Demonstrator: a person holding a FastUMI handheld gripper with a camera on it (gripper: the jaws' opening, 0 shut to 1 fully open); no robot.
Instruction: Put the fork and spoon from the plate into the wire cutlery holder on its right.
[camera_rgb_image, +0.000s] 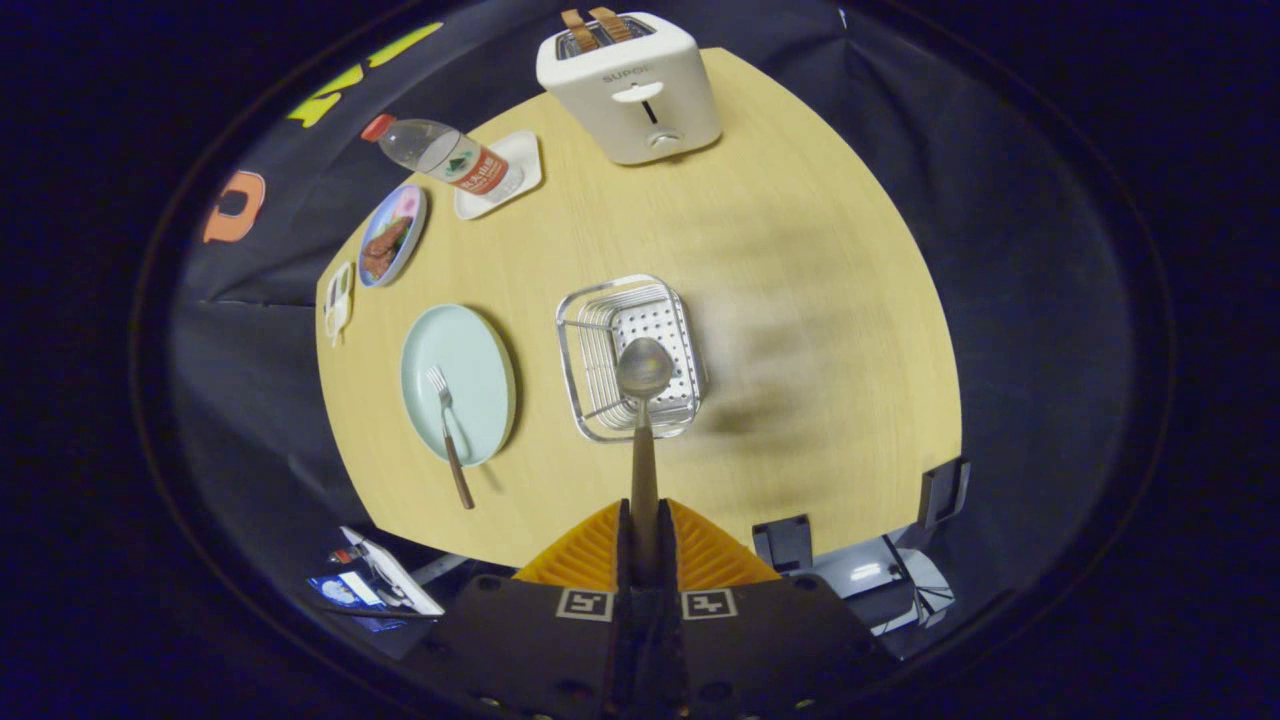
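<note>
My gripper (643, 530) is shut on the brown handle of the spoon (644, 400), both fingers pressing on it. The spoon's metal bowl points forward and hangs above the wire cutlery holder (590, 350), which stands on the wooden table just ahead of the fingers. Left of the holder sits the pale green plate (470, 345). The fork (449, 430) lies on it, tines away from me, its brown handle sticking out over the plate's near rim.
A white toaster (632, 85) with two slices in it stands at the table's far edge. A water bottle (440, 155) lies over a small white tray (520, 160) at the far left, beside a patterned plate (392, 235). The table's near edge (560, 545) runs under the fingers.
</note>
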